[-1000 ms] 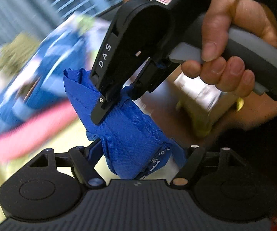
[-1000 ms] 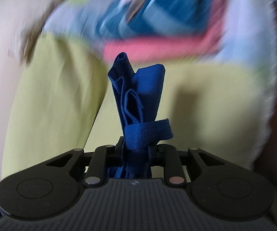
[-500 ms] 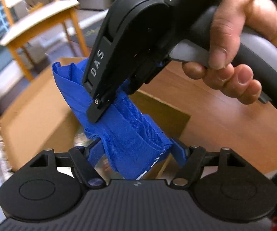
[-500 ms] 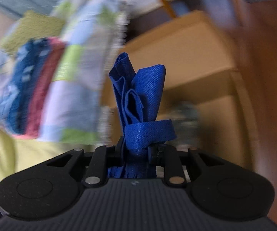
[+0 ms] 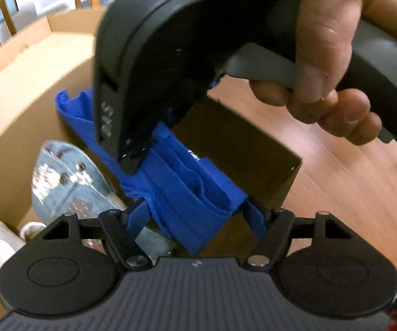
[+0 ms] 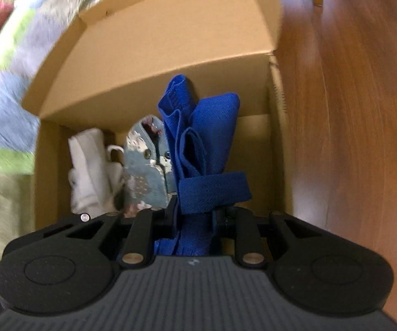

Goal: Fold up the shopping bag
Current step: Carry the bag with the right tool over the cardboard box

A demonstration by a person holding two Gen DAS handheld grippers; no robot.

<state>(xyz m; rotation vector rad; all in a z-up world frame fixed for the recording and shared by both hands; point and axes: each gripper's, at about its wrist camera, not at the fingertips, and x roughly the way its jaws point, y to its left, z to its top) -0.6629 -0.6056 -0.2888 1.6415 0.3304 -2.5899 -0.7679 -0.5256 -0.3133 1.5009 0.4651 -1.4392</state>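
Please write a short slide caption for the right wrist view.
Folded blue bag gripped above an open cardboard box.

The shopping bag (image 6: 198, 149) was a blue woven-looking cloth, matt, with a fine grainy texture and stitched strap edges. The cardboard box (image 6: 170, 44) was plain brown paper board, dull and smooth. Inside it at nine o'clock lay a soft white cloth (image 6: 88, 171) and a faded, patterned denim piece (image 5: 66, 182) with shiny metal snaps. The floor (image 6: 350, 110) was glossy reddish wood. The left gripper (image 5: 195, 215) was matt black plastic with a ribbed grey top.
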